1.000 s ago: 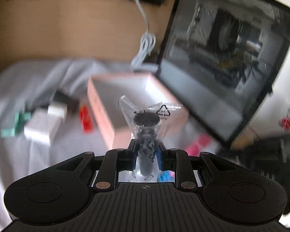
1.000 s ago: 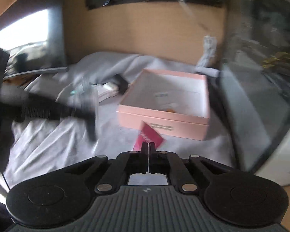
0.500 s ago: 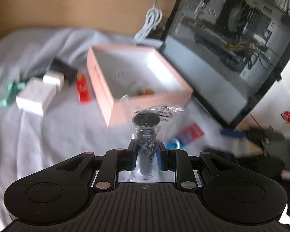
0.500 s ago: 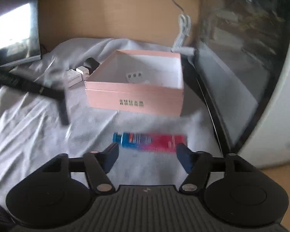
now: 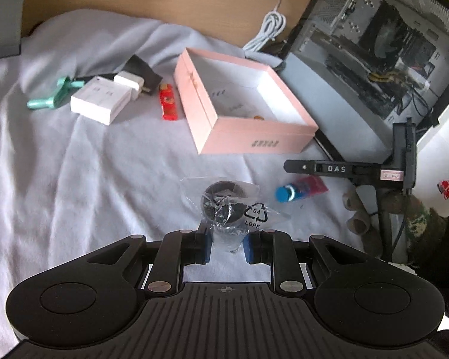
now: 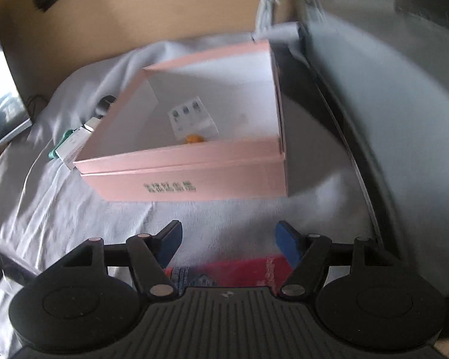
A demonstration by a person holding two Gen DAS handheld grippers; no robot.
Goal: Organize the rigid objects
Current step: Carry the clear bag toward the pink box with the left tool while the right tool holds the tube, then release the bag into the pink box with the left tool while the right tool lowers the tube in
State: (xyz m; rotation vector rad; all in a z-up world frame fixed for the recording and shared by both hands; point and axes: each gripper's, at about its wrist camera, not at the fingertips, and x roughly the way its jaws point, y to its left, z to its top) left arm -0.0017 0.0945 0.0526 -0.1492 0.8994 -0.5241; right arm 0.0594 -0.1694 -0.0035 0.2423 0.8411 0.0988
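The right hand-held gripper (image 6: 229, 240) is now standing with its jaws apart and nothing between the pads; a second ago it was closed. The red tube with the blue cap (image 5: 302, 189), which it was carrying, is now lying on the cloth just behind and below its fingers, on the near side of the pink box (image 5: 242, 110). This release suggests the tube is being set down outside the box rather than inside it, so that item is probably not yet sorted.

The left hand-held gripper (image 5: 226, 243) is remaining clamped on the clear plastic bag (image 5: 227, 206) holding a dark round part, and it is carrying the bag lower and nearer to the cloth than before. The bag is hanging in front of the box, not over it.

The surface is being covered by a wrinkled grey-white sheet (image 5: 74, 179). The open pink box is sitting at the centre, with a small white card and an orange item inside. To its left are lying a red lighter (image 5: 168, 106), a white carton (image 5: 100, 103), a white charger (image 5: 129, 80) and a green tool (image 5: 55, 92). A glass-sided computer case (image 5: 374, 48) is standing at the right, and a white cable (image 5: 269, 30) is coiling at the far edge.
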